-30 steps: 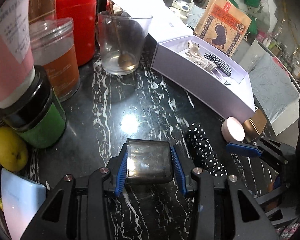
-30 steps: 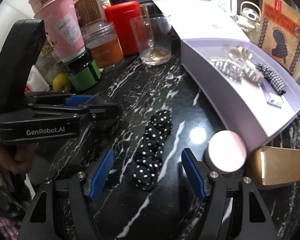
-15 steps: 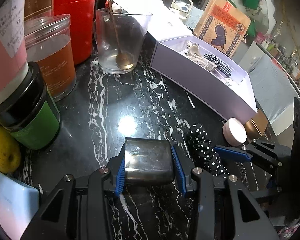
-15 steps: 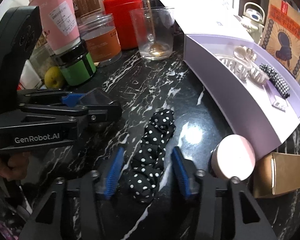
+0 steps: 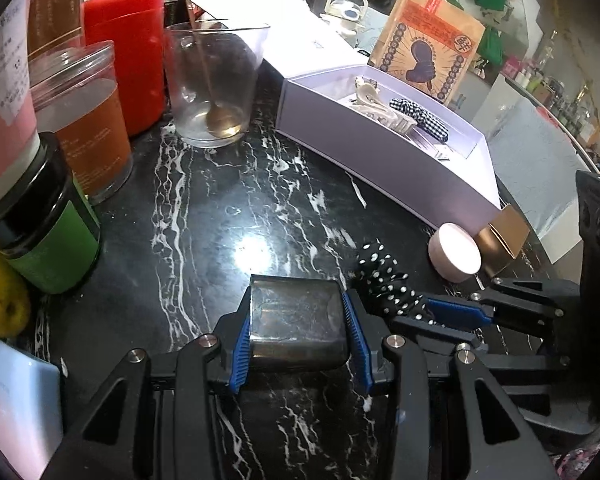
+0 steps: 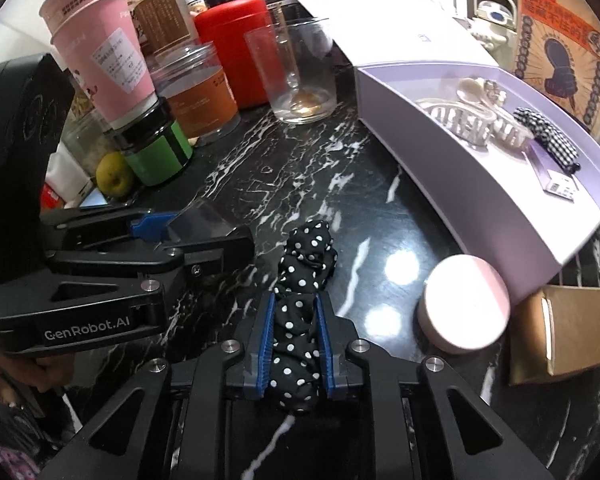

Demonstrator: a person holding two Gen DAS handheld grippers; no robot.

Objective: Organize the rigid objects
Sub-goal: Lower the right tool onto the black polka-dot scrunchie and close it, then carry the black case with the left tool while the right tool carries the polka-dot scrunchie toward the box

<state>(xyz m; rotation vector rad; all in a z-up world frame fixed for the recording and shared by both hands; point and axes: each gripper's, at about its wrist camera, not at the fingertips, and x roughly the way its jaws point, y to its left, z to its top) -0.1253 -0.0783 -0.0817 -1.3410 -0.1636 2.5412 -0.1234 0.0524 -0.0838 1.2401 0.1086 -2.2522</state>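
Note:
My left gripper [image 5: 298, 312] is shut on a dark, smoky rectangular case [image 5: 298, 322] just above the black marble counter [image 5: 220, 220]. Seen from the right wrist, that gripper [image 6: 172, 232] sits at the left with the case [image 6: 200, 222] between its blue pads. My right gripper [image 6: 296, 308] is shut on a black polka-dot scrunchie [image 6: 308, 256], whose far end lies on the counter. The scrunchie [image 5: 384, 284] and right gripper [image 5: 456, 312] also show beside the case. An open lavender box [image 6: 440, 176] at the right holds hair claws [image 6: 460, 120] and a checkered scrunchie [image 6: 548, 136].
A pink round compact [image 6: 464, 308] and a gold carton [image 6: 572, 332] sit by the box's near corner. Along the back left stand a glass with a spoon [image 5: 216, 88], a red canister [image 5: 128, 52], an orange jar [image 5: 88, 120], a green jar [image 5: 48, 232] and a lemon [image 5: 0, 296].
My right gripper's jaws have come together from wide open onto the polka-dot scrunchie. The left gripper has kept its hold on the dark case and stayed in place.

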